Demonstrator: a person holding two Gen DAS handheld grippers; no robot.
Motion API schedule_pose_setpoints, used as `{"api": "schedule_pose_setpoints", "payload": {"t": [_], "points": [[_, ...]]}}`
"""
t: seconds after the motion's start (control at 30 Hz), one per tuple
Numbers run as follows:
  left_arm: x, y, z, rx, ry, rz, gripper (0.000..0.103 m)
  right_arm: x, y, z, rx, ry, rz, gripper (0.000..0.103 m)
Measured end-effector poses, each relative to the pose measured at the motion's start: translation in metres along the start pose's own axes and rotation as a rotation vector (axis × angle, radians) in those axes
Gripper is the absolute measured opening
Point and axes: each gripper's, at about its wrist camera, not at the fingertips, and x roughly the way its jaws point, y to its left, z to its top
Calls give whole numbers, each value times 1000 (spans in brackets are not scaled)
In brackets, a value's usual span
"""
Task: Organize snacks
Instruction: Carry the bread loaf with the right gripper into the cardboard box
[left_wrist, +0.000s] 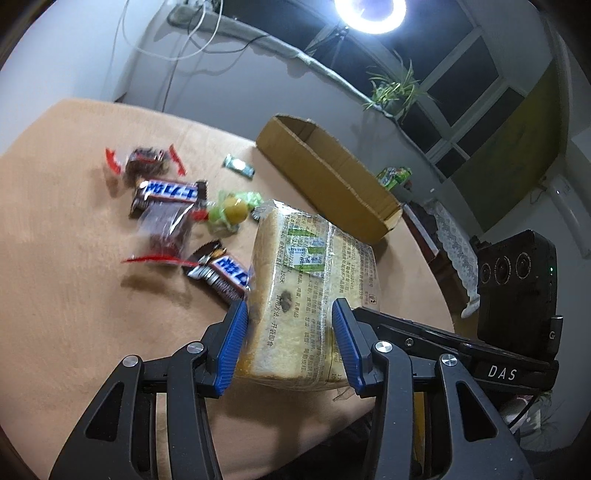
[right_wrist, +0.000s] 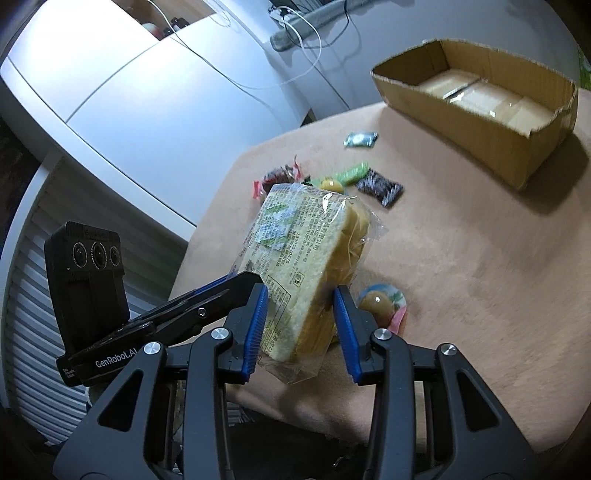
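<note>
A wrapped bread loaf (left_wrist: 303, 288) in clear printed plastic is held above the tan table by both grippers at once. My left gripper (left_wrist: 290, 332) is shut on its near end. My right gripper (right_wrist: 300, 317) is shut on the same bread loaf (right_wrist: 306, 240) from the other side. An open cardboard box (left_wrist: 325, 173) stands at the far side of the table; in the right wrist view the box (right_wrist: 480, 110) holds flat pale packets. Two Snickers bars (left_wrist: 170, 192) (left_wrist: 225, 277) lie left of the loaf.
Loose snacks lie on the table (left_wrist: 74, 258): red-ended clear packs (left_wrist: 147, 162), a green jelly cup (left_wrist: 232, 210), a small teal packet (left_wrist: 239, 167), a dark packet (right_wrist: 380, 186), a pink-rimmed jelly cup (right_wrist: 380, 302). White cabinets (right_wrist: 129, 92) stand beyond the table's left edge.
</note>
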Motion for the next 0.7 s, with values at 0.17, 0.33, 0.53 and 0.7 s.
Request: {"api": "schedule_pose_setpoints", "payload": {"t": [0.17, 0.33, 0.53, 0.7], "points": [[-2, -9, 7, 13, -21, -15, 45, -13, 1, 4, -12, -23, -5, 39], [4, -19, 16, 24, -32, -31, 45, -25, -1, 14, -21, -46, -23, 39], [14, -33, 31, 47, -43, -48, 45, -40, -8, 30, -23, -78, -44, 39], [27, -47, 46, 62, -48, -69, 45, -53, -20, 46, -20, -105, -68, 39]]}}
